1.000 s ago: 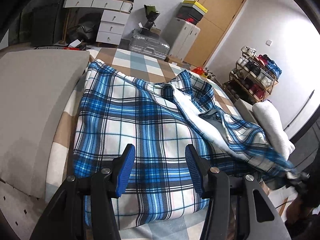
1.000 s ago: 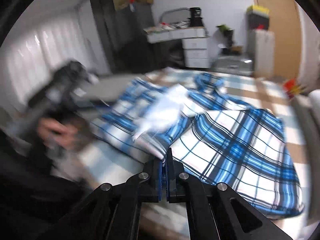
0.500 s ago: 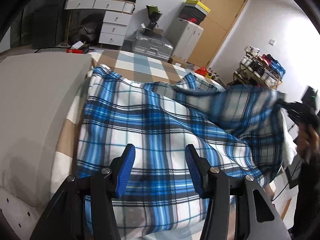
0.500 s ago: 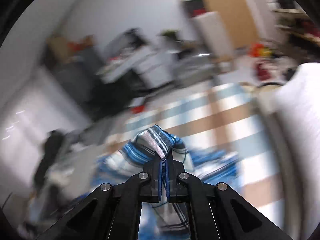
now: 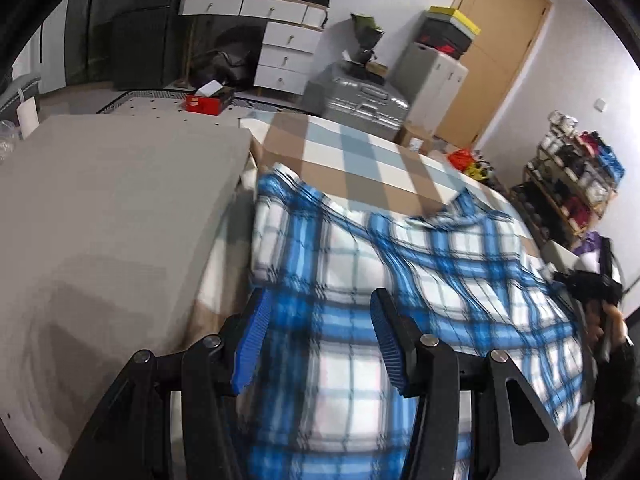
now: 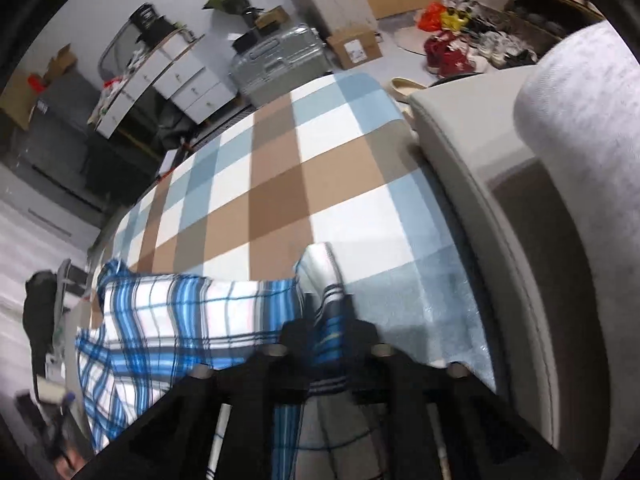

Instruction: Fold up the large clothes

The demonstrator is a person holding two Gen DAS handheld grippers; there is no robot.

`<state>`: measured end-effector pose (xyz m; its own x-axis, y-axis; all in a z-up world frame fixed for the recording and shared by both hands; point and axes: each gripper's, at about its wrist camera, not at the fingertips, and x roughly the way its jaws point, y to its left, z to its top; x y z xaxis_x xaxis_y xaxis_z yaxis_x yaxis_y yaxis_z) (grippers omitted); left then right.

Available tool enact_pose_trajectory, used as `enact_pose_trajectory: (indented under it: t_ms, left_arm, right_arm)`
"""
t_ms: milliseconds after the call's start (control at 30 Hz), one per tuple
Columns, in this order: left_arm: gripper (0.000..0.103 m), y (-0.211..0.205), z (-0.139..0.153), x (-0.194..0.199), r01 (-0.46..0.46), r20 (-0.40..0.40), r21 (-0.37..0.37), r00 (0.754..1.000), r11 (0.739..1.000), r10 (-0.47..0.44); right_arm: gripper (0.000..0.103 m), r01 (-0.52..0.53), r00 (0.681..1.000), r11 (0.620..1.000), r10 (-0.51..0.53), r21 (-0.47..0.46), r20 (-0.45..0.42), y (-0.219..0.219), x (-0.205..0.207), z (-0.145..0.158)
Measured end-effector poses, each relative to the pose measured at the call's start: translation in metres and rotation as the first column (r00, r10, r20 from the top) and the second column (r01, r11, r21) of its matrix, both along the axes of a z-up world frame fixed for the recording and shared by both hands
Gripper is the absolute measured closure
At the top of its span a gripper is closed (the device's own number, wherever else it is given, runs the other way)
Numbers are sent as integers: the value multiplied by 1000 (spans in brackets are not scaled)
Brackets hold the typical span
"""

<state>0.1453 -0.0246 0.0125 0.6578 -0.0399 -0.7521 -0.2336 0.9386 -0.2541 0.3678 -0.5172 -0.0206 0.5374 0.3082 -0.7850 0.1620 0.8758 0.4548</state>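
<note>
The right claw (image 6: 326, 336) has just been opening, shirt (image 6: 180, 312) edge between its fingers; left claw (image 5: 316, 344) spread, empty (risk: released fold slides askew).

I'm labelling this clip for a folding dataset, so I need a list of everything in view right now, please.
Blue and white plaid garment: one, spread on the bed, one edge lying between the right gripper's jaws.
Checked bedspread: one, brown, pale blue and white, under the garment.
Grey cushion slab: one, left of the garment.
White drawer unit: one, by the far wall.
Silver hard-shell suitcase: one, on the floor past the bed.
Wooden door: one, tan, far right.
Shoe rack: one, full, right wall.
Left gripper: black, blue pads, open over the garment.
Right gripper: black, blurred, jaws just opened, the cloth edge still between them.
</note>
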Motion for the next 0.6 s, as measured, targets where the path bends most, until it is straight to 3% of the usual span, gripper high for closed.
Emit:
enact_pose_trajectory:
  t_ms: [67, 133, 233, 300, 333, 367, 433, 500, 600]
  left_arm:
    - [57, 5, -4, 13, -17, -19, 5, 1000, 1000, 17]
    - [57, 11, -9, 24, -33, -38, 0, 999, 999, 33]
    - [57, 15, -20, 40, -64, -80, 7, 995, 998, 65]
    - [57, 18, -23, 45, -70, -96, 9, 993, 998, 70]
    - [57, 19, -24, 45, -70, -99, 13, 993, 997, 71]
    - [57, 18, -25, 45, -68, -102, 19, 992, 997, 70]
    - [57, 20, -26, 43, -71, -111, 29, 991, 997, 74]
    - [57, 22, -28, 40, -82, -119, 41, 989, 996, 86]
    - [57, 25, -28, 42, -97, -126, 70, 986, 993, 105]
  right_arm:
    - [50, -51, 998, 999, 51, 8, 39, 4, -4, 4]
    - [45, -87, 994, 996, 87, -2, 61, 10, -10, 7]
    - [46, -87, 995, 996, 87, -14, 48, 14, -6, -4]
    - [71, -77, 996, 995, 80, -69, 40, 18, -1, -8]
    - [103, -67, 997, 992, 71, -112, 35, 19, 2, -10]
    - [102, -59, 997, 991, 65, -121, 49, 19, 1, -8]
    - [102, -68, 973, 998, 66, 0, 220, 8, -14, 10]
    - [102, 0, 954, 1000, -6, 18, 299, -5, -26, 24]
    - [101, 76, 977, 990, -50, -123, 205, -8, -19, 16]
